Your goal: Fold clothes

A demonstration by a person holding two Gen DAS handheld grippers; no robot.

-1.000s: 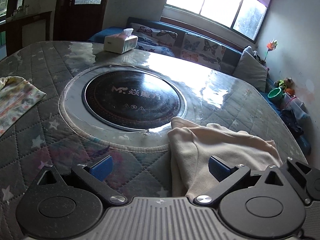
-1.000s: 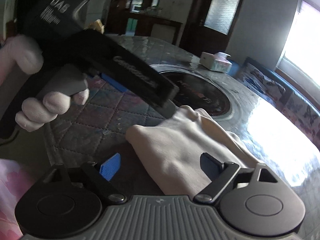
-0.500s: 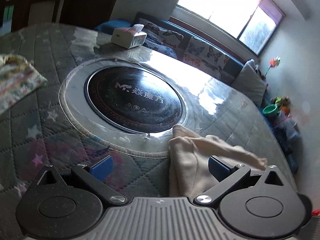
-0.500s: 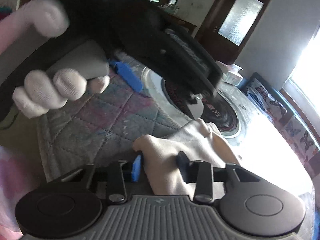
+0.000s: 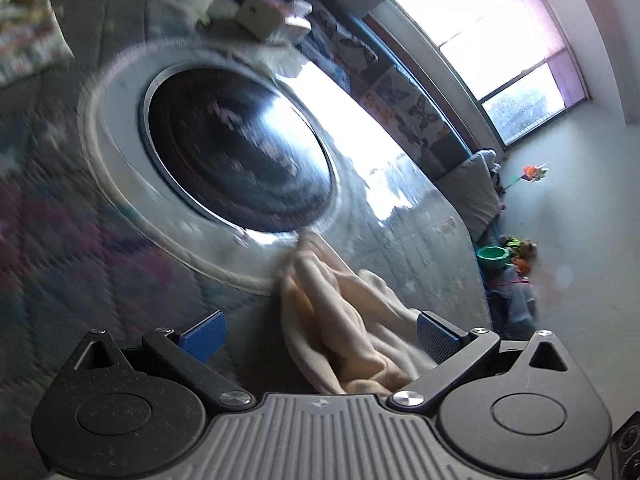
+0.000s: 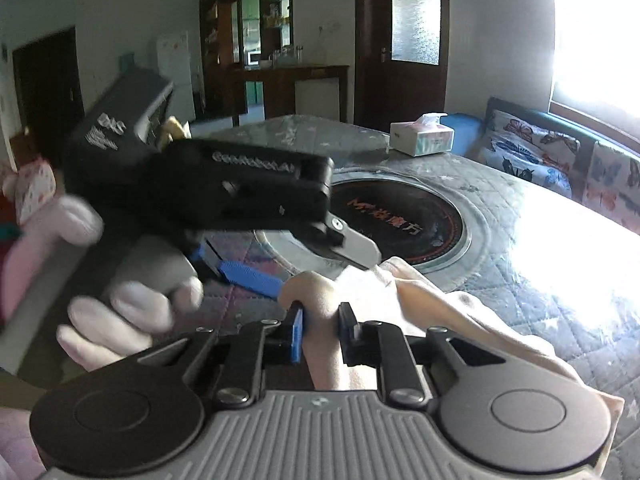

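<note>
On the quilted table (image 6: 540, 280), left to right in the right wrist view: a gloved hand (image 6: 132, 312) grips the left gripper (image 5: 320, 336), its jaws spread wide with nothing pinched, one blue pad (image 6: 252, 280) just beside the cream garment (image 6: 460, 320). Next, the right gripper (image 6: 320, 332) has just been closing its jaws, now narrow and pinching a raised fold of that garment. Behind lie a dark round hotplate (image 6: 412, 220) and a tissue box (image 6: 422, 134).
</note>
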